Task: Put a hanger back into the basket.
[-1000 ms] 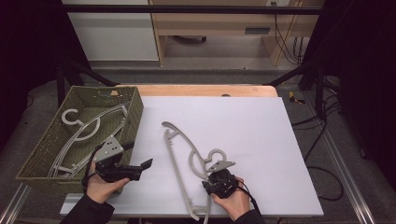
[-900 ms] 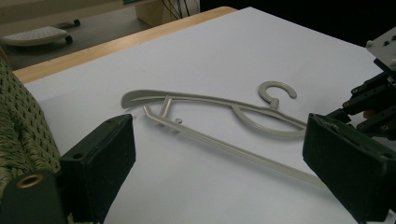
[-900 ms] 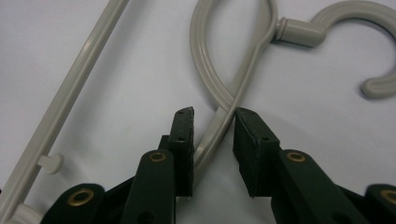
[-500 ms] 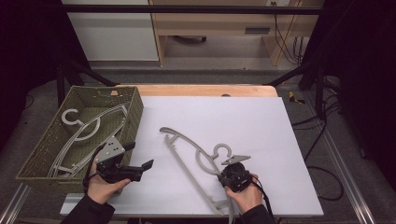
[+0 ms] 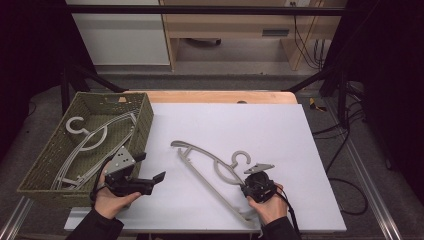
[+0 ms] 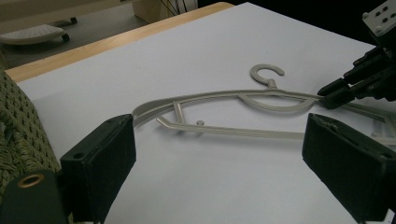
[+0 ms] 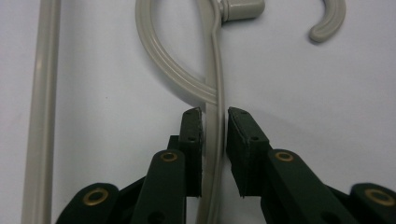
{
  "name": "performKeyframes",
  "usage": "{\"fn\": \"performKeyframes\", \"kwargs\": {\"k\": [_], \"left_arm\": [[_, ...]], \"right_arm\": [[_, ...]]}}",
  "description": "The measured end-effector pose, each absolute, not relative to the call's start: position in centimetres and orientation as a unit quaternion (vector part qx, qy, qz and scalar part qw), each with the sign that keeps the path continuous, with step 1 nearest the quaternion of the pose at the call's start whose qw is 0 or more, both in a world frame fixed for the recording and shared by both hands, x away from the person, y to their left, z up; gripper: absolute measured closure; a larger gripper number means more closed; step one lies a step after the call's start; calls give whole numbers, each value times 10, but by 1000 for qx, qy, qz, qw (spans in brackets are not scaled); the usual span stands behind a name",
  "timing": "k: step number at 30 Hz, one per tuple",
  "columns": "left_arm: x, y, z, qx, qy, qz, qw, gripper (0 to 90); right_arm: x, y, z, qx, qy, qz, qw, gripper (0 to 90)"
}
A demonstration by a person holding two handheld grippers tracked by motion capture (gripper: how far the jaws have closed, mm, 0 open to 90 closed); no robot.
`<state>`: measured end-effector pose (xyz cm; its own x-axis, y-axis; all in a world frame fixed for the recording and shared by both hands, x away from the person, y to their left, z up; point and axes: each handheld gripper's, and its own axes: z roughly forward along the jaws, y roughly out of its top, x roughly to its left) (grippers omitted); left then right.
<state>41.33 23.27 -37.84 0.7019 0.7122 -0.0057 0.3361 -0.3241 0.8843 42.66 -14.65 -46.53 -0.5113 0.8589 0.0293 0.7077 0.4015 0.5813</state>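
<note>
Your right claw sits at the near right of the tabletop, jaws nearly together around the arm of the grey hanger; the right gripper view shows the arm running between the two pads, left pad against it, a thin gap on the right pad's side, so it's straddling the arm, not clamped; the jaws closed down and have just eased back a touch. The same claw shows in the high view, with your hand behind it at the tabletop's near edge.

The hanger lies flat on the white tabletop, near of centre, running diagonally from far-left to near-right; its hook points to the far side, just beyond your right claw.

Your left claw is spread wide, nothing between the pads; it hangs over the near left of the tabletop just beside the green basket, aimed right toward the hanger, well apart from it; in the high view it's at.

A second hanger lies inside the basket.
</note>
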Motion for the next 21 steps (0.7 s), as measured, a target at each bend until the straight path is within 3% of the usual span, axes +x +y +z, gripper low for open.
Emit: {"fn": "performKeyframes", "kwargs": {"k": [3, 14, 21], "left_arm": [[413, 232, -379, 790, 331, 196, 476, 97], [413, 230, -380, 795, 329, 194, 472, 98], [412, 229, -381, 796, 327, 192, 472, 98]], "right_arm": [[427, -147, -465, 475, 825, 271, 141, 807], [434, -162, -464, 468, 829, 287, 106, 813], [430, -169, -460, 472, 825, 294, 100, 724]]}}
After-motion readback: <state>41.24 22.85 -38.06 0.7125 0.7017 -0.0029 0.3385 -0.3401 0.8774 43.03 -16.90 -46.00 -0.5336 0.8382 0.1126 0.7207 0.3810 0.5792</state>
